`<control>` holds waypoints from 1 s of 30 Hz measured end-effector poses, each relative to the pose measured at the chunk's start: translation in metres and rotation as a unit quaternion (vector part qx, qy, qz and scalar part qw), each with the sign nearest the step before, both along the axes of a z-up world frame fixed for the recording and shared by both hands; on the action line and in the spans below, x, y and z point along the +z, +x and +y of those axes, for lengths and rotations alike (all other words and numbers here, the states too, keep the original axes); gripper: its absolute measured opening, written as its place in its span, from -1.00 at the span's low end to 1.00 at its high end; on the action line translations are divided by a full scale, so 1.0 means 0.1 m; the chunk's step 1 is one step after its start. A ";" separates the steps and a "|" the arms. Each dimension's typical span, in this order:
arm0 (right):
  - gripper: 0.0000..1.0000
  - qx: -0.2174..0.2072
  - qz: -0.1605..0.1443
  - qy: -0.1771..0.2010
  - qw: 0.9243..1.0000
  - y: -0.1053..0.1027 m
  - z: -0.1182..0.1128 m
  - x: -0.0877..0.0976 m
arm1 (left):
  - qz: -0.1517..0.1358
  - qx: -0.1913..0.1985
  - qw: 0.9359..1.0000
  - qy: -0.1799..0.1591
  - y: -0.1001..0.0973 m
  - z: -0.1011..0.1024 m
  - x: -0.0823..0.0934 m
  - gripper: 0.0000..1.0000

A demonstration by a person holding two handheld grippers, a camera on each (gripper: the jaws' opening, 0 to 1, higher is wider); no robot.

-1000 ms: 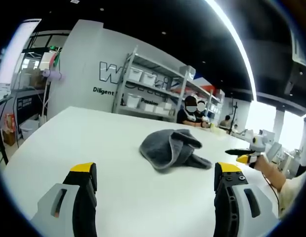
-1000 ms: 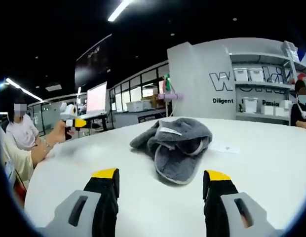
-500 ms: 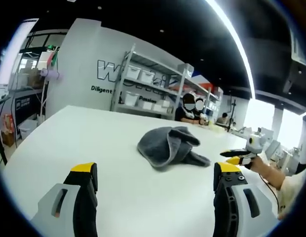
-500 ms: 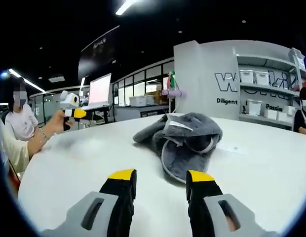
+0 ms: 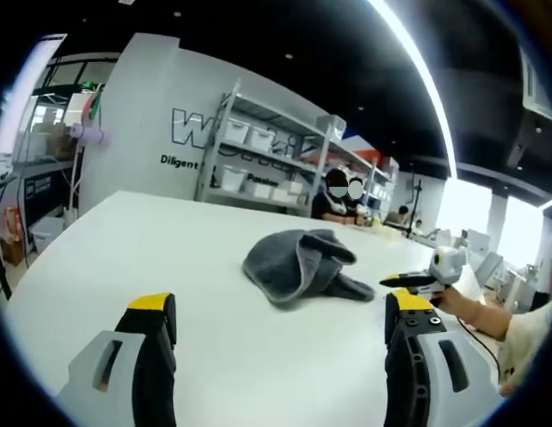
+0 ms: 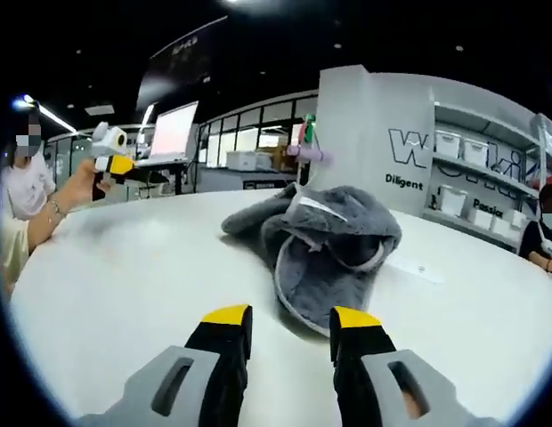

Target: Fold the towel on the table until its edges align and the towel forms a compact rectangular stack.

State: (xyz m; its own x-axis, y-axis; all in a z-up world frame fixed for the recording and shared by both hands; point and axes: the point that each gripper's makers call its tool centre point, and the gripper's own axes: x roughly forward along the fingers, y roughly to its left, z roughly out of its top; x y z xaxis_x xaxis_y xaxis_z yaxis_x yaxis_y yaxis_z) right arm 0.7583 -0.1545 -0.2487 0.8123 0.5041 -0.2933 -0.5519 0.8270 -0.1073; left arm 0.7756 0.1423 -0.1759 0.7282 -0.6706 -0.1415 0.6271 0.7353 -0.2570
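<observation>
The grey towel (image 6: 325, 245) lies crumpled in the middle of the white surface (image 5: 125, 258), and the right gripper (image 6: 282, 322), fingers narrowly apart, sits just before its near edge, probably to pinch it, while the left gripper (image 5: 280, 320) waits wide open.

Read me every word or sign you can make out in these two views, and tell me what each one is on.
"Diligent": small black lettering on the grey wall panel.
"W": start of large outlined lettering on that grey wall panel; the rest is hidden behind the metal shelving rack.
White tag on the crumpled grey towel: too small to read.
Dark hanging sign: blurred.
</observation>
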 end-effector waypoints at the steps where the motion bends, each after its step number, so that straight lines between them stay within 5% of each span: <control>1: -0.38 0.001 0.001 0.000 1.000 0.01 0.01 -0.01 | -0.001 -0.001 1.000 0.000 0.00 0.00 0.01 0.91; 8: -0.48 -0.010 0.013 -0.036 0.999 0.13 -0.02 -0.21 | 0.001 0.000 1.000 0.000 0.03 0.00 0.00 0.91; 18: -0.85 -0.025 0.004 -0.045 0.999 0.30 -0.13 -0.23 | 0.006 0.001 1.000 0.003 0.04 0.00 -0.04 0.90; 20: -1.00 -0.020 -0.004 -0.049 0.999 0.29 -0.12 -0.21 | 0.005 0.001 1.000 0.003 0.04 0.01 -0.03 0.90; 30: -1.00 -0.032 -0.066 -0.042 0.996 0.22 -0.18 0.17 | 0.005 -0.001 1.000 0.006 0.01 0.01 -0.03 0.89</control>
